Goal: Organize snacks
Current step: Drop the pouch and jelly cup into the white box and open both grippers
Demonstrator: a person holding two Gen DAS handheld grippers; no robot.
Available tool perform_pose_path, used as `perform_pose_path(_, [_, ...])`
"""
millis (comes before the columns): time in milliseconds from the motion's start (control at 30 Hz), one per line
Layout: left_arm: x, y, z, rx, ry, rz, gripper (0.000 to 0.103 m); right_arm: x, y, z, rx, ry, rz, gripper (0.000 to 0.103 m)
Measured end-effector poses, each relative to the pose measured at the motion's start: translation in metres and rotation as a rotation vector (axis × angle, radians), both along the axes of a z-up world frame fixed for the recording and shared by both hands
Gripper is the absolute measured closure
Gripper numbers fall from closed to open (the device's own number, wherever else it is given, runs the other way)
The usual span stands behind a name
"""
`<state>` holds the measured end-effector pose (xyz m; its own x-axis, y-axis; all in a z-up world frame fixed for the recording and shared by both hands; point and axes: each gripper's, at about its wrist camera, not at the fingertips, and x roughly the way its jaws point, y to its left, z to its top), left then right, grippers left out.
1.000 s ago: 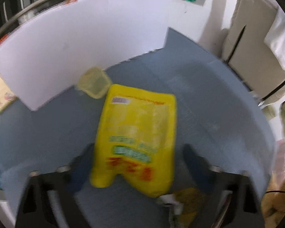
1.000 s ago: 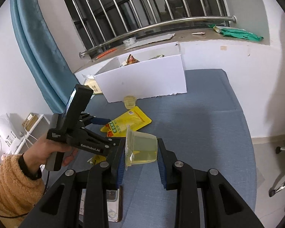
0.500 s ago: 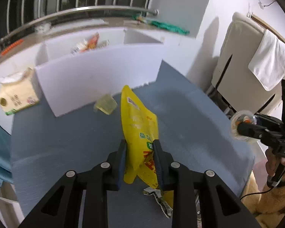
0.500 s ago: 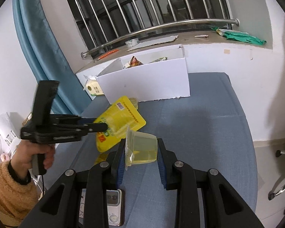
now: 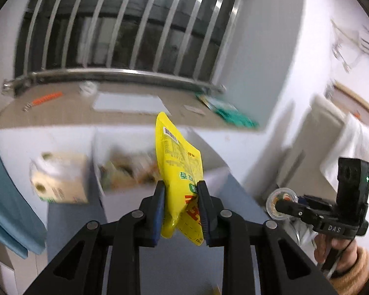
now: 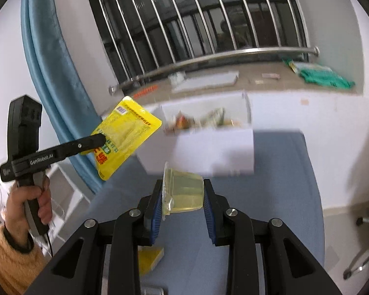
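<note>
Left gripper (image 5: 180,209) clamps one yellow pouch (image 5: 179,169); right gripper (image 6: 182,202) clamps one jelly cup (image 6: 183,191); one white box (image 6: 209,145) behind.

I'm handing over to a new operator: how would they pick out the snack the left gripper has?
Start at the white box on the blue table under the barred window. Left of it, in the air, the left gripper clamps a yellow pouch: flat and opaque, unlike the clear jelly cup.

Glossy film, clear plastic, matt cloth

The yellow pouch (image 5: 178,162) is shiny printed film; the jelly cup (image 6: 183,191) is clear smooth plastic. Matt blue cloth covers the worktop (image 6: 283,196); the white box (image 6: 216,152) looks matt; the window bars (image 6: 209,24) are polished metal.
</note>
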<state>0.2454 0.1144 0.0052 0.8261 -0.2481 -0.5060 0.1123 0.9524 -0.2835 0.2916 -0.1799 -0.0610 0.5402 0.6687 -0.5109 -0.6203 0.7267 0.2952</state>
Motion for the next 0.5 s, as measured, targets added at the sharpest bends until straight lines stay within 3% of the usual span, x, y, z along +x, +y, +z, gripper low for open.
perform_pose_path(167, [0.054, 0.030, 0.014, -0.057, 0.025, 0.097, 0.075, 0.073, 0.029, 0.026, -0.027, -0.012, -0.054, 0.070])
perform_pose_path(300, [0.099, 0.039, 0.002, -0.080, 0.066, 0.112, 0.075, 0.127, 0.045, 0.032, -0.027, 0.037, -0.096, 0.070])
perform_pose_path(333, [0.106, 0.040, -0.002, -0.078, 0.077, 0.123, 0.071, 0.137, 0.048, 0.033, -0.027, 0.045, -0.101, 0.070])
perform_pose_path(400, [0.122, 0.040, -0.010, -0.060, 0.119, 0.135, 0.047, 0.155, 0.054, 0.033, -0.030, 0.065, -0.105, 0.067])
perform_pose_path(433, [0.130, 0.041, -0.016, -0.035, 0.156, 0.159, 0.015, 0.160, 0.056, 0.032, -0.037, 0.072, -0.111, 0.041])
perform_pose_path(467, [0.128, 0.040, -0.017, -0.007, 0.168, 0.182, 0.000, 0.165, 0.058, 0.030, -0.058, 0.079, -0.130, 0.021])
perform_pose_path(500, [0.123, 0.039, -0.018, 0.025, 0.154, 0.199, 0.000, 0.166, 0.057, 0.030, -0.064, 0.075, -0.149, 0.000])
